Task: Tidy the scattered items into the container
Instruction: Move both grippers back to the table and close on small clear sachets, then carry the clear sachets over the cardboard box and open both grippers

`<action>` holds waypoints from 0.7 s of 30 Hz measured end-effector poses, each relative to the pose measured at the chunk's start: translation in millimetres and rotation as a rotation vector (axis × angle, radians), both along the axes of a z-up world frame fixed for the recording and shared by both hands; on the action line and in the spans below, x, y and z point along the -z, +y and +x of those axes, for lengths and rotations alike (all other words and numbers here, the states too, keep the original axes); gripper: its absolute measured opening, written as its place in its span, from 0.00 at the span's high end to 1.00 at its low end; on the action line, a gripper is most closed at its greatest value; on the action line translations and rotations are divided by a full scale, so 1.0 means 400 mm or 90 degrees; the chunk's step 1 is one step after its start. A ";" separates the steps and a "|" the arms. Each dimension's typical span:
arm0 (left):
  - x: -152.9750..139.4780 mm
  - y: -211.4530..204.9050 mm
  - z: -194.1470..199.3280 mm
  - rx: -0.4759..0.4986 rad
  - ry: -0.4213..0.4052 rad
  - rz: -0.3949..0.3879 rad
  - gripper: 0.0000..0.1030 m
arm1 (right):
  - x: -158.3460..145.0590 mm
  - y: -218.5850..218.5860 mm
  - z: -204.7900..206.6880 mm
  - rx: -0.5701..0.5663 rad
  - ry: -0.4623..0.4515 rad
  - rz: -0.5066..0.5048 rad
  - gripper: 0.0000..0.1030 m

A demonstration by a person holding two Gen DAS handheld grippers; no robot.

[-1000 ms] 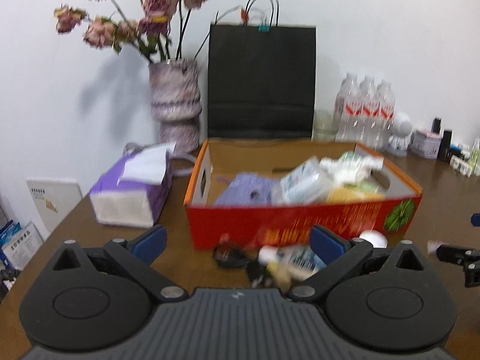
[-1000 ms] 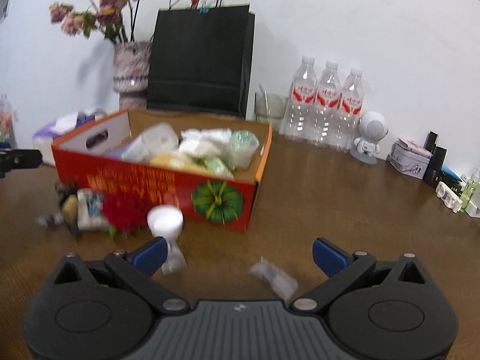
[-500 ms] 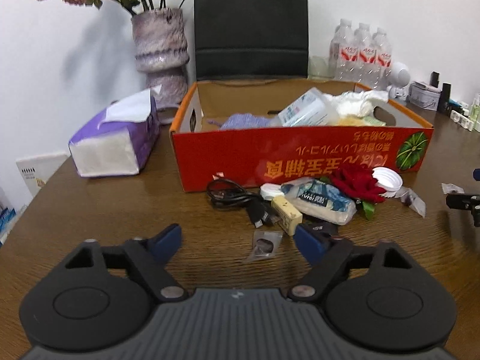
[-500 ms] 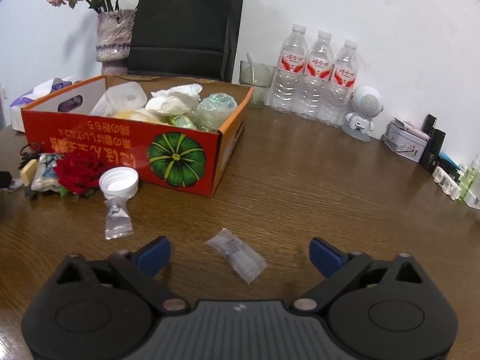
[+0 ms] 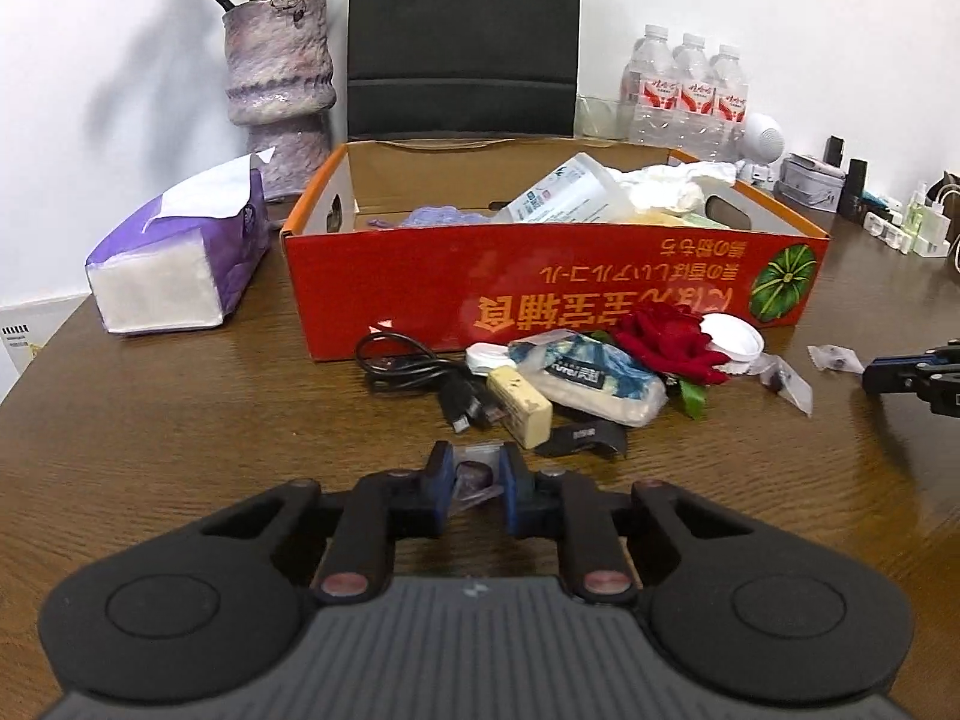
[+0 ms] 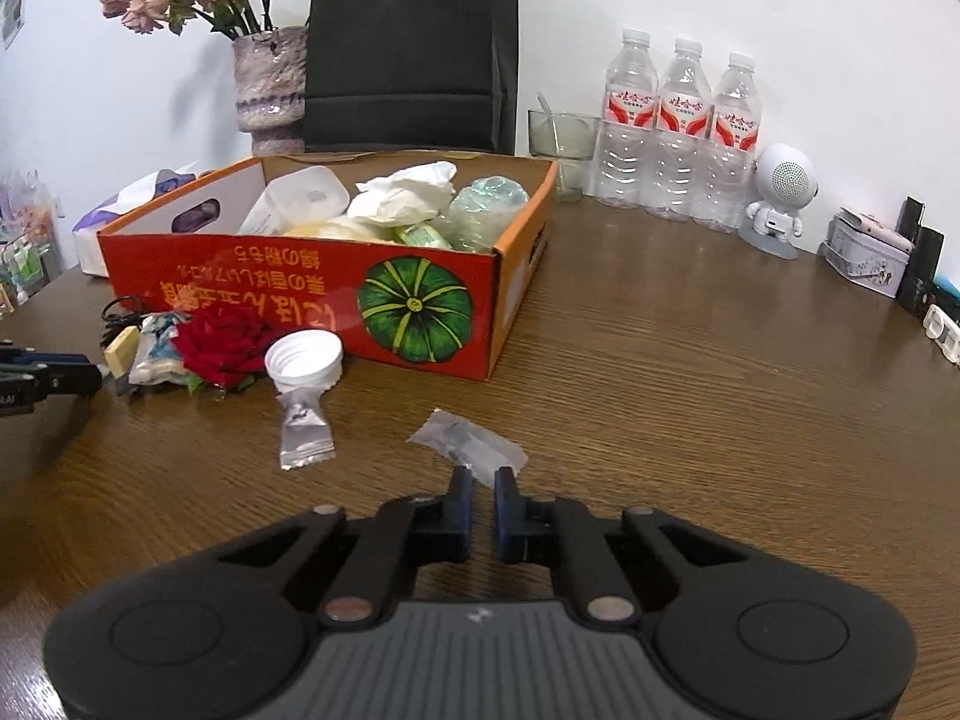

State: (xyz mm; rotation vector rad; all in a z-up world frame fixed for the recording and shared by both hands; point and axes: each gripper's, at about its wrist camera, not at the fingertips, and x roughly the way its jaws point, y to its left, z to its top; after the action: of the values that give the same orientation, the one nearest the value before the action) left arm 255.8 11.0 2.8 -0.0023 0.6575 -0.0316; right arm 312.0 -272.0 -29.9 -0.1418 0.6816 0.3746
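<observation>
Both grippers have dropped to the table: left gripper [image 5: 474, 468] jaws closing on a small sachet [image 5: 474, 473], right gripper [image 6: 483, 480] jaws pinching a clear wrapper [image 6: 468, 441].

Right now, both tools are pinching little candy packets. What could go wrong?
1. The right tool only has the near edge of its clear packet, so the packet might slip out when lifted.
2. The left tool is closing on a crinkly wrapped sweet, which could pop loose.
3. The red box is already heaped, so small packets may slide off.
</observation>
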 end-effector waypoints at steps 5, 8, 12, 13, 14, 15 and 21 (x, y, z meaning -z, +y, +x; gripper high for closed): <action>-0.003 0.001 -0.018 0.001 -0.007 -0.002 0.84 | -0.008 -0.005 -0.012 0.004 -0.010 0.014 0.96; -0.009 0.006 -0.027 0.001 -0.012 -0.003 0.84 | -0.015 -0.003 -0.020 0.005 -0.026 0.015 0.90; -0.018 0.014 -0.030 -0.003 -0.014 -0.004 0.84 | -0.020 0.017 -0.001 -0.011 -0.050 -0.012 0.38; -0.020 0.015 -0.030 -0.004 -0.014 -0.006 0.84 | -0.020 0.025 0.007 -0.015 -0.059 -0.023 0.38; -0.020 0.017 -0.030 -0.004 -0.014 -0.008 0.84 | -0.019 0.032 0.017 -0.017 -0.063 -0.036 0.38; -0.021 0.018 -0.032 -0.005 -0.015 -0.009 0.84 | -0.016 0.038 0.029 -0.022 -0.061 -0.044 0.38; -0.023 0.032 -0.039 -0.013 -0.015 -0.022 0.84 | 0.001 0.022 0.064 -0.058 0.004 0.017 0.67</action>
State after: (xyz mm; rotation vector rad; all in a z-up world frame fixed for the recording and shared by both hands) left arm 240.2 23.9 11.9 -0.0424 0.6332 -0.0230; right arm 337.7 -263.3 -30.3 -0.1463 0.6782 0.4712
